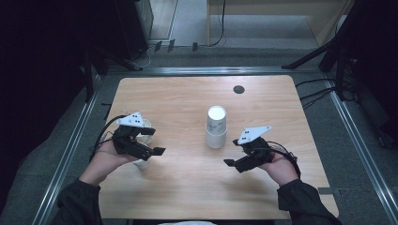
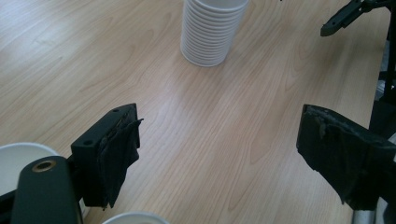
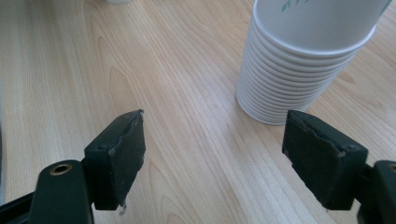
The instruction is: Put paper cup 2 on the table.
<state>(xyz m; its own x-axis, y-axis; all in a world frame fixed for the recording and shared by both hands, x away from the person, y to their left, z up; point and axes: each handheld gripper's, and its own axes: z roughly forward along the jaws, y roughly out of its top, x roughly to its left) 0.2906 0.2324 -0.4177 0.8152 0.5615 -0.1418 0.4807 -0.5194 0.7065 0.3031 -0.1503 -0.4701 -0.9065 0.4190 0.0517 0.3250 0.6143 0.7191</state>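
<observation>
We are holding both tongs, left (image 1: 155, 141) and right (image 1: 231, 156), gaping wide, empty, flanking the paper-cup stack (image 1: 216, 127) mid-frame on the tabletop (image 1: 183, 183).

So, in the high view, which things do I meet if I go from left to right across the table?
Left tongs with single white cups beneath them → stack of white paper cups → right tongs.
</observation>
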